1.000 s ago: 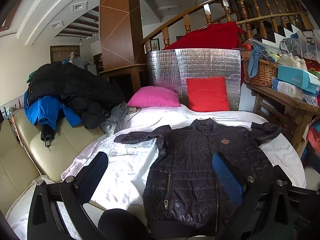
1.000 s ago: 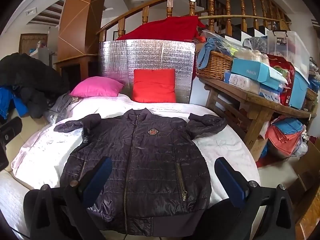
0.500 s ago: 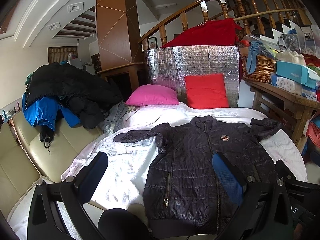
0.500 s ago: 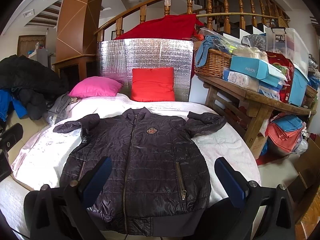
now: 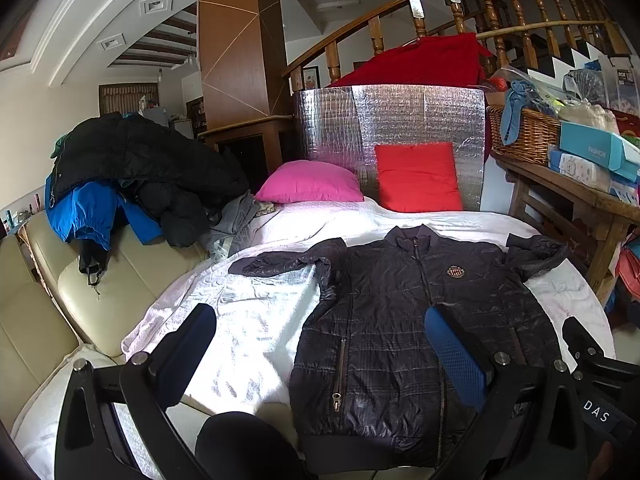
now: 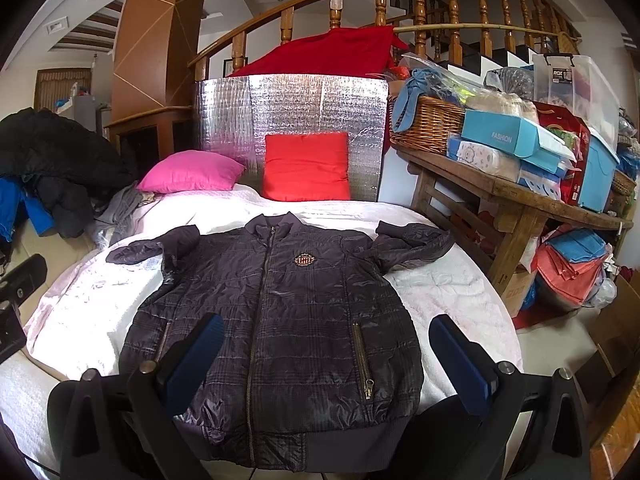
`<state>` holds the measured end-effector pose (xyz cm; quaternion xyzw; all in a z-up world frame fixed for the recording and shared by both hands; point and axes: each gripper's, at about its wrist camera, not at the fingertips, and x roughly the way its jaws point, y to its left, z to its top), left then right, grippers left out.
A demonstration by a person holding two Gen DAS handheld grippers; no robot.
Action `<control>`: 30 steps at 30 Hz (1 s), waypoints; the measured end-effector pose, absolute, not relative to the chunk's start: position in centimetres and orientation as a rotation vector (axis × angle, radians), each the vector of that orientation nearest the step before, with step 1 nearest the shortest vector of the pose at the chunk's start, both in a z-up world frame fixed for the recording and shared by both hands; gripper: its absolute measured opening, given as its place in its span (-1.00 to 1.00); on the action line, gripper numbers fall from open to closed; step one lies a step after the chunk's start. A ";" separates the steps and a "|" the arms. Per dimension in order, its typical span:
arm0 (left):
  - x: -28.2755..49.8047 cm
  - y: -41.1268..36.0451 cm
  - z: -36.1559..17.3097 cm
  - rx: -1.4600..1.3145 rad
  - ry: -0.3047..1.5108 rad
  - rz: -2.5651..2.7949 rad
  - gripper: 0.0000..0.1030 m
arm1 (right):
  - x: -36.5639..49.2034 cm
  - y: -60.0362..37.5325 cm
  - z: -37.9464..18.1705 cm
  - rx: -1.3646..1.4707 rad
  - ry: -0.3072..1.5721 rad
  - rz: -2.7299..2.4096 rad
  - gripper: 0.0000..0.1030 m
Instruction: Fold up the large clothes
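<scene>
Left gripper (image 5: 320,344) held above the jacket's (image 5: 404,332) near hem, jaws spread wide and empty, right gripper (image 6: 324,356) level beside it over the jacket, jaws likewise parted

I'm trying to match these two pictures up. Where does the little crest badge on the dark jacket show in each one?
Left wrist view: the badge sits right of centre, on the jacket chest beside the zip.
Right wrist view: the badge sits near the middle, just right of the zip.
Shared landmark: the red cushion upright against the silver panel behind the bed.
</scene>
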<state>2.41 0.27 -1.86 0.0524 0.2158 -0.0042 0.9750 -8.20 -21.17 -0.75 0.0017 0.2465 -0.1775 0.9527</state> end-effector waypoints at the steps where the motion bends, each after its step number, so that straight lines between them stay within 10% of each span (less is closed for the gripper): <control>1: 2.4 0.3 -1.9 0.107 0.434 -0.009 1.00 | -8.2 -21.2 -0.7 0.002 0.501 -0.361 1.00; 30: 3.2 0.8 -3.3 0.109 0.466 -0.007 1.00 | -7.6 -20.8 -0.9 -0.009 0.511 -0.364 1.00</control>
